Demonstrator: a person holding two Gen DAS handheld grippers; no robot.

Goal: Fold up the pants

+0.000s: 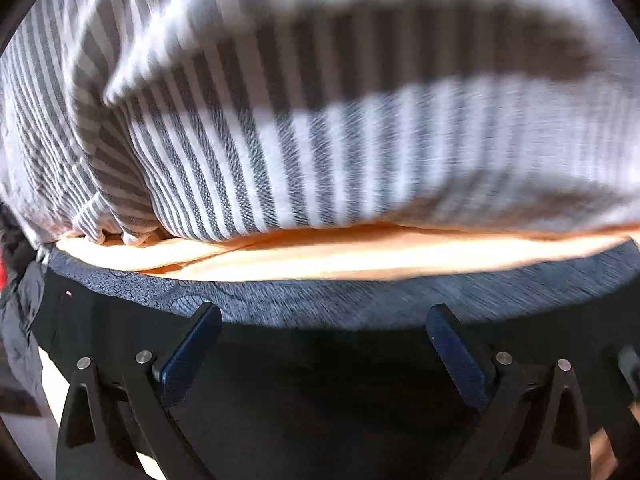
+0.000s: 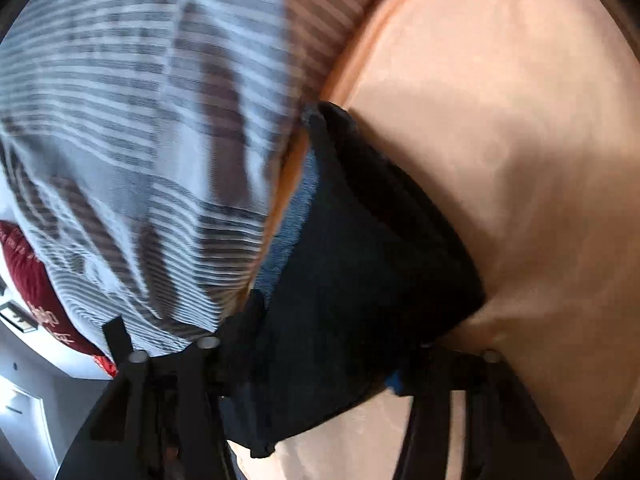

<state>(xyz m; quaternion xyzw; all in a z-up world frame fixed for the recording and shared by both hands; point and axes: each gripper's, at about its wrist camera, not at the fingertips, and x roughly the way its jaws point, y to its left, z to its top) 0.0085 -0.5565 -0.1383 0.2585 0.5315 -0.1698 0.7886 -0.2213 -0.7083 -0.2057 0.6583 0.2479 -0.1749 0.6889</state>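
Your right gripper [image 2: 320, 364] has its jaws bunched on the dark pants [image 2: 360, 260] lying on the peach sheet [image 2: 520, 160] while your left gripper [image 1: 324, 344] hangs wide open and empty over them, so one-sided pulling could skew the fold.

A peach sheet [image 2: 520, 140] covers the bed; dark pants [image 2: 360, 280] and a grey-striped cover [image 1: 280, 140] lie on it.
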